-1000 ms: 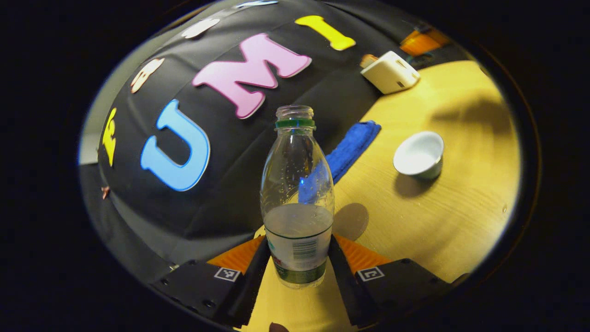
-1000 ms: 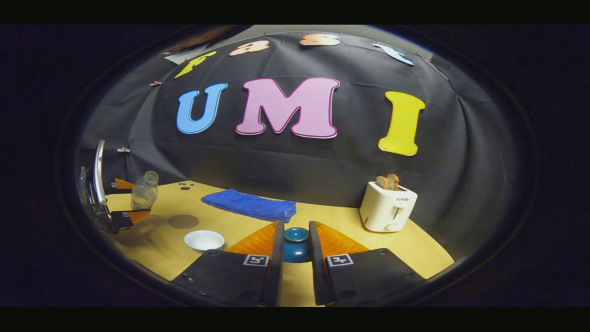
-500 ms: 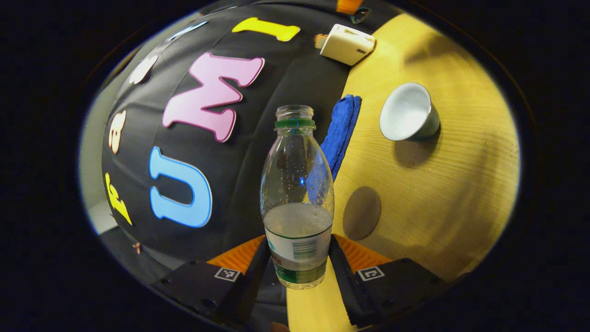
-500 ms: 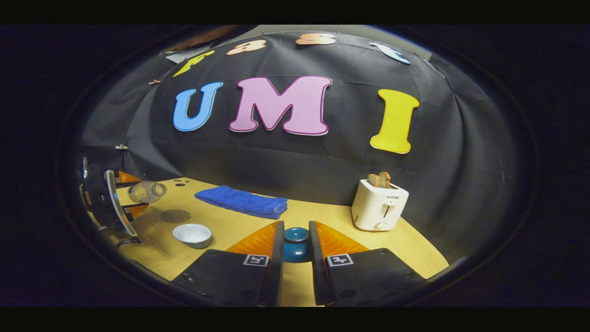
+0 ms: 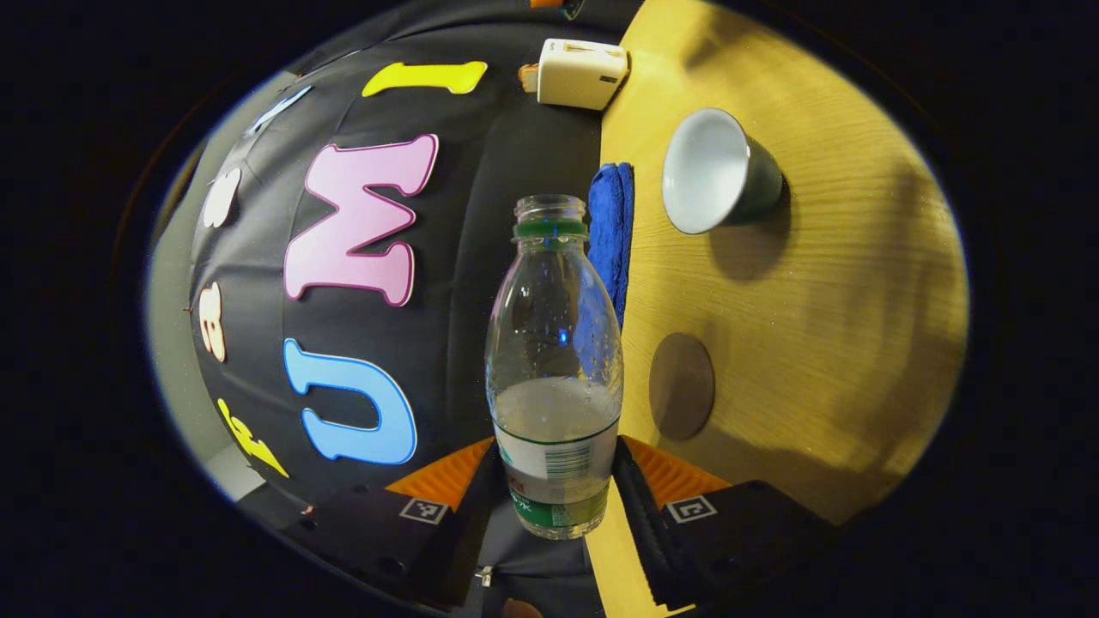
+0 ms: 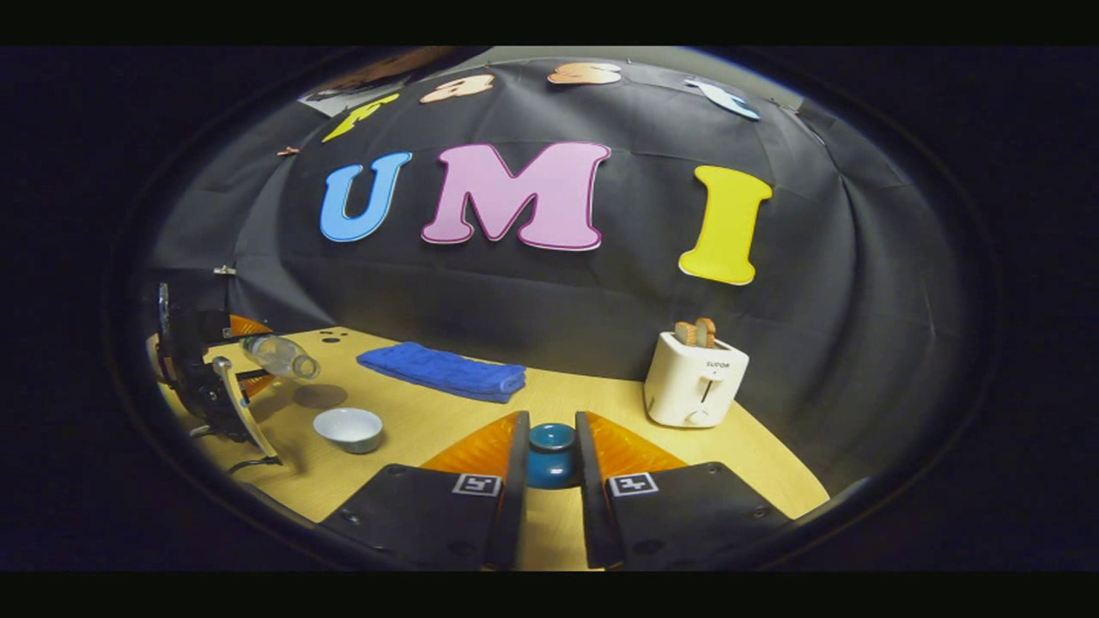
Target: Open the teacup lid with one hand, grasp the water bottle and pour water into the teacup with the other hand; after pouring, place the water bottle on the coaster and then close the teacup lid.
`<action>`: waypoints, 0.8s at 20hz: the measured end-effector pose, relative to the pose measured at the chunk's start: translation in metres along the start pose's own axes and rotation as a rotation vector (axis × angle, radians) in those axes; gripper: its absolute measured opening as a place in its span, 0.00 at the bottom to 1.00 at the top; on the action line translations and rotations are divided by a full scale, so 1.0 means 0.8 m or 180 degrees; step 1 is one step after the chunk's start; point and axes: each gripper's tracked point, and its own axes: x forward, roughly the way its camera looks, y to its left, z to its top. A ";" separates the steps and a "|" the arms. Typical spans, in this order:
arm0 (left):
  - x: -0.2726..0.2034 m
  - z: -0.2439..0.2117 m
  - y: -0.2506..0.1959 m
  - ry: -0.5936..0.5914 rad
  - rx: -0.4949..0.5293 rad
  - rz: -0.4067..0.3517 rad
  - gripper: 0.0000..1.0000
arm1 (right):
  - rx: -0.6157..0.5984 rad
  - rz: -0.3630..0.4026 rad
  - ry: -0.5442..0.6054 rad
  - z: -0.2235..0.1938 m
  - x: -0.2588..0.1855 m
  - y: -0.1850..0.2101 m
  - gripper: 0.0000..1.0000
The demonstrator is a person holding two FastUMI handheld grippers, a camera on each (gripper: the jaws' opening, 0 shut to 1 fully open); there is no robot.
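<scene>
The left gripper (image 5: pixel 554 481) clamps the uncapped water bottle (image 5: pixel 554 360), tipped nearly sideways, mouth toward the open teacup (image 6: pixel 348 428) just beyond it. The right gripper (image 6: pixel 549 468) pinches the blue teacup lid (image 6: pixel 550 455) above the table (image 6: pixel 601 403).

A pale wooden table (image 6: pixel 601 399) runs up against the black cloth wall, its grain plain to see in the left gripper view. On it, a white teacup (image 6: pixel 348 428) stands open, mouth up, throwing a soft shadow. Just behind it lies a flat, round, brown coaster (image 6: pixel 319 396), bare on top; cup and coaster sit near each other but apart. Farther back, along the wall, a blue towel (image 6: pixel 444 371) lies folded flat. Over to the right, well apart from the towel, a white toaster (image 6: pixel 695 391) stands upright with two slices of bread poking out of its slots.
</scene>
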 end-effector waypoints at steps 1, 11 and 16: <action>0.000 0.001 0.000 -0.0009 0.0067 0.0014 0.77 | -0.0015 0.0004 0.0004 -0.003 0.000 0.002 0.30; 0.015 0.005 0.015 -0.0109 0.0557 0.0171 0.77 | -0.0036 0.0009 -0.0002 -0.013 -0.001 0.000 0.35; 0.017 0.009 0.020 -0.0196 0.0701 0.0240 0.77 | -0.0080 -0.0006 -0.0008 -0.014 -0.002 -0.004 0.35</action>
